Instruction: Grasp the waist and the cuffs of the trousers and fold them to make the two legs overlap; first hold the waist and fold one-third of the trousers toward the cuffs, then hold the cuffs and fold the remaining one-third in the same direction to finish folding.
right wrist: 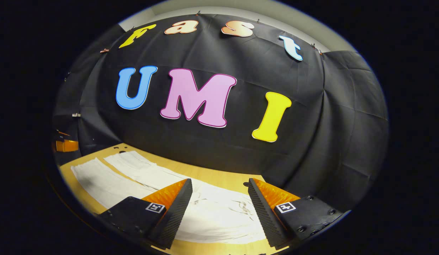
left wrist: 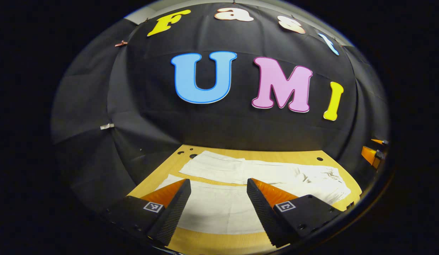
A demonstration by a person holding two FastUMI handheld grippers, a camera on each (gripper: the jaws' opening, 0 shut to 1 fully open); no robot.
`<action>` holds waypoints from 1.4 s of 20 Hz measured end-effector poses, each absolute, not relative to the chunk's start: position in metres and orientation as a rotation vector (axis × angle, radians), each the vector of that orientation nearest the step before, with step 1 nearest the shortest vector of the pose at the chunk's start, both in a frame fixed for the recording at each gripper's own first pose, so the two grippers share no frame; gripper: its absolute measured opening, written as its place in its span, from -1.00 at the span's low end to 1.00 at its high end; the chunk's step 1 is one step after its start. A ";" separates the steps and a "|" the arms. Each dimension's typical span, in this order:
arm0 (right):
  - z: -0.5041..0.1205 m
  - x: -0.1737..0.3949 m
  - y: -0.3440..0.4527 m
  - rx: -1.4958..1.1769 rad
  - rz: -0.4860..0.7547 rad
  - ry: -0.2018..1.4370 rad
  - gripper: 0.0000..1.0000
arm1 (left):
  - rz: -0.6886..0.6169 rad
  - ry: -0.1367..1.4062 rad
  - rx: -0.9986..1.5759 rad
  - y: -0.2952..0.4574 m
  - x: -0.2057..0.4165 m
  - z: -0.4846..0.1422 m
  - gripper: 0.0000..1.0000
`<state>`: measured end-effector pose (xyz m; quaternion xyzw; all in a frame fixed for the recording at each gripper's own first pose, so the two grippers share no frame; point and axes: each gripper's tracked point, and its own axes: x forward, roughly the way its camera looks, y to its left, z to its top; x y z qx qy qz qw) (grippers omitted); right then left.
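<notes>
Trousers spread flat on wooden table, legs apart, left gripper fingers wide above one leg, right gripper fingers wide above waist end, nothing held.

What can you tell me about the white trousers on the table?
The trousers are white, soft-looking cloth, lying flat and spread out on the wooden table. The two legs lie side by side with a strip of table showing between them, not yet overlapped. The waist end looks crumpled and wrinkly. Both the left gripper and the right gripper are open above them, gripping nothing.
</notes>
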<state>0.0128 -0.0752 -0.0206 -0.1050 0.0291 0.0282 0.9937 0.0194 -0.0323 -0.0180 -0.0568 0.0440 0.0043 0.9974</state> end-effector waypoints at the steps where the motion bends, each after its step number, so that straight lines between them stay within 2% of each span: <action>1: -0.024 0.017 -0.082 -0.228 0.054 0.066 0.94 | 0.029 0.095 -0.118 -0.026 0.019 -0.023 0.97; 5: -0.041 0.034 -0.114 -0.338 0.043 0.104 0.94 | 0.079 0.126 -0.104 -0.008 0.017 -0.038 0.97; 13: -0.086 0.061 -0.146 -0.596 0.192 0.199 0.94 | 0.129 0.150 -0.028 0.012 0.008 -0.055 0.97; 18: -0.135 0.069 -0.169 -0.736 0.295 0.310 0.94 | 0.142 0.187 0.006 0.011 0.000 -0.072 0.98; 20: -0.157 0.072 -0.191 -0.819 0.296 0.378 0.94 | 0.152 0.218 0.012 0.010 -0.002 -0.081 0.97; 28: -0.224 0.043 -0.197 -0.985 0.602 0.527 0.94 | 0.119 0.269 0.045 -0.019 0.002 -0.092 0.98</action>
